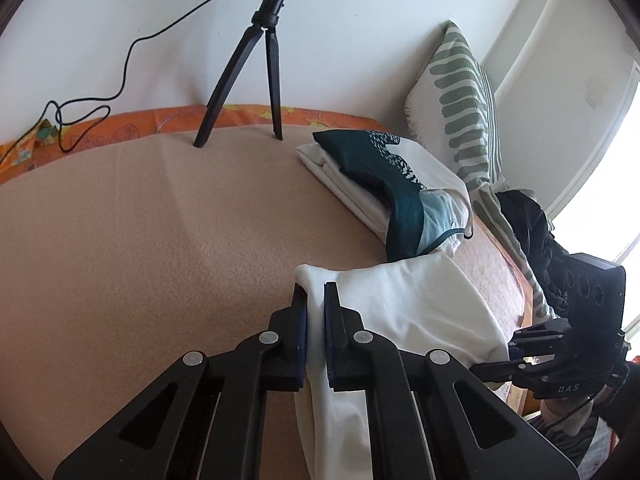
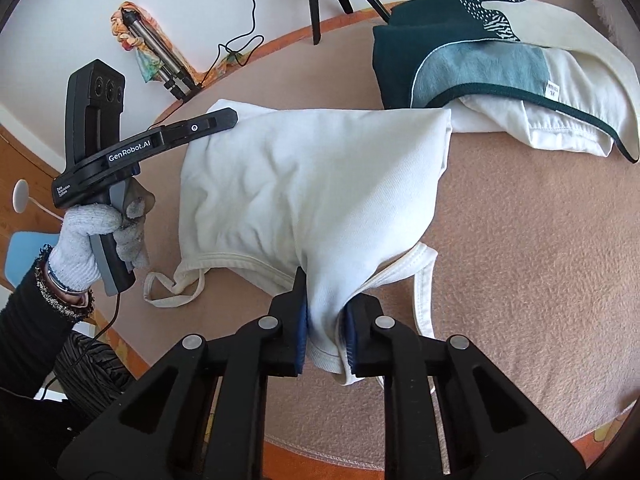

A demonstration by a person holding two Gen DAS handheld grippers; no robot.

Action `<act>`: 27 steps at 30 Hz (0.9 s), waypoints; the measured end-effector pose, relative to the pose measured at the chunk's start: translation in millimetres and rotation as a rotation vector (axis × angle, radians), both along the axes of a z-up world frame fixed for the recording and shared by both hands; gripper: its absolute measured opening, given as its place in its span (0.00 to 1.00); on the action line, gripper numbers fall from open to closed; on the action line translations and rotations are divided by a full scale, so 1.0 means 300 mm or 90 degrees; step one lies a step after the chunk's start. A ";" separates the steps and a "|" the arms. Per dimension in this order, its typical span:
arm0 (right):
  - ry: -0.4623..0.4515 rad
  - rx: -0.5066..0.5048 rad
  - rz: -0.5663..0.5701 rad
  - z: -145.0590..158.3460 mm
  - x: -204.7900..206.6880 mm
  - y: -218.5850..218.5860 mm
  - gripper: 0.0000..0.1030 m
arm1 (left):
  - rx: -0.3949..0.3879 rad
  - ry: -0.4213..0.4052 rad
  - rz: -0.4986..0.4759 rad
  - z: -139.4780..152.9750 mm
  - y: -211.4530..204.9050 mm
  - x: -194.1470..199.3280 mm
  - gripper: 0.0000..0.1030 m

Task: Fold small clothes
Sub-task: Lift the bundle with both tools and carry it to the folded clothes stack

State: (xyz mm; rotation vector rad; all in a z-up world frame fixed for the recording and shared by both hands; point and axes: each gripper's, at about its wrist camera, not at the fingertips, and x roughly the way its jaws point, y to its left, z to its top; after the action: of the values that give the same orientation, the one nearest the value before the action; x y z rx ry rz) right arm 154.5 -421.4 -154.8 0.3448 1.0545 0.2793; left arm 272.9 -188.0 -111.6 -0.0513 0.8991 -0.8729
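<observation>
Mid-fold on the white tank top [image 2: 304, 184]

We are gripping it with both grippers, left [image 1: 316, 336] and right [image 2: 324, 332]; folded pile [image 2: 500, 80] waiting at the bed's [image 2: 520, 280] far edge.

Left tongs [image 1: 316, 300] pinch the white garment [image 1: 404, 304]; right tongs [image 1: 520, 354] beside it.

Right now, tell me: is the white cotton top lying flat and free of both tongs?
No: the white cotton top is pinched in the right tongs and the left tongs, lifted and bunched.
</observation>
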 end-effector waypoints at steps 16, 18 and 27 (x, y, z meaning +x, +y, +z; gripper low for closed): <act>-0.124 -0.123 -0.009 0.273 -0.068 -0.068 0.15 | -0.063 -0.097 -0.027 0.271 -0.109 -0.011 0.05; -0.130 -0.137 -0.014 0.298 -0.069 -0.105 0.15 | -0.066 -0.108 -0.031 0.290 -0.150 -0.001 0.05; -0.142 -0.225 -0.026 0.369 0.005 -0.295 0.15 | -0.080 -0.138 -0.045 0.320 -0.371 0.066 0.05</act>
State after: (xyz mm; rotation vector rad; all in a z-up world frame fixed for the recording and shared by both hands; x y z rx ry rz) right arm 156.0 -510.0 -43.9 0.0153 0.8558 0.0878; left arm 292.5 -299.5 -15.6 -0.0331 0.6463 -0.9802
